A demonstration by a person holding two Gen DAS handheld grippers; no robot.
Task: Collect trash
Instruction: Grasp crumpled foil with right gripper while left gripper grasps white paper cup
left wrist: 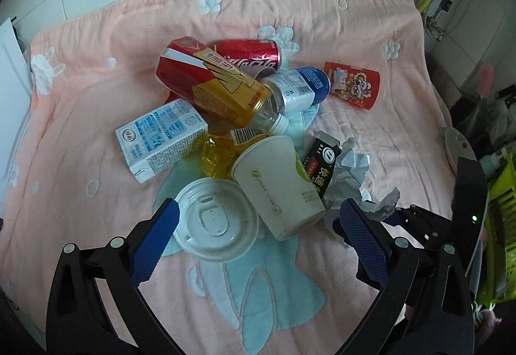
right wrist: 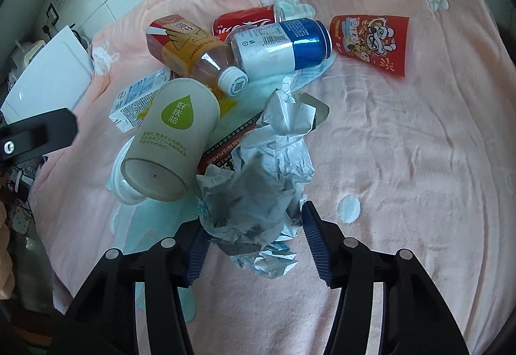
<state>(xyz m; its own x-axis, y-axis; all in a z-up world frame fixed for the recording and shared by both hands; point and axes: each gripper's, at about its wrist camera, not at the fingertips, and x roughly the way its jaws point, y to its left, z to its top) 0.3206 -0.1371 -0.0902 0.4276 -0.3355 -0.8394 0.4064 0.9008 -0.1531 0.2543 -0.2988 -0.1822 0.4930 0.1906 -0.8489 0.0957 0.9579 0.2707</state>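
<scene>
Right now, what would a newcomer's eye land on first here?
The trash pile mid-blanket: cans, a bottle, a carton, and a tipped paper cup. Nearer, the right gripper has crumpled paper between its fingers. The left gripper hovers open over a white lid.

A pink blanket (left wrist: 371, 135) with white flowers covers the bed. Mid-blanket sits the litter heap: milk carton (left wrist: 159, 139), white lid (left wrist: 214, 222), paper cup (left wrist: 277, 185), crumpled paper (right wrist: 258, 168). Toward the far right corner lies a red wrapper (left wrist: 352, 85).
</scene>
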